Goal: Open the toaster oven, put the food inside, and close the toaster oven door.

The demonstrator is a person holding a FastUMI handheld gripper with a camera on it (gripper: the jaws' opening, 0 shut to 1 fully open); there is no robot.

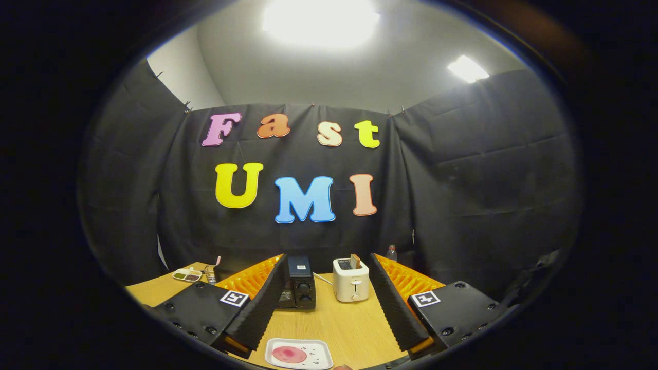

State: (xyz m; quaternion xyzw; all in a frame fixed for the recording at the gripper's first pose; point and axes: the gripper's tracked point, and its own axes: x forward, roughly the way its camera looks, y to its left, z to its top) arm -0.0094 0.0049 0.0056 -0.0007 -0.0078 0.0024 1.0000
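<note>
1. Fingers (326,303) we see spread apart, gripping nothing, above a white plate (299,353) of pink food (289,353).
2. Beyond them, a black oven (297,284) stands closed on the surface (349,324), beside a white toaster (351,280).

The gripper (326,303) is held level, raised above the desk (349,324), pointing forward. Its two fingers (262,303) are spread wide apart, angled outward like a V, with nothing gripped between them and neither touching anything.
</note>
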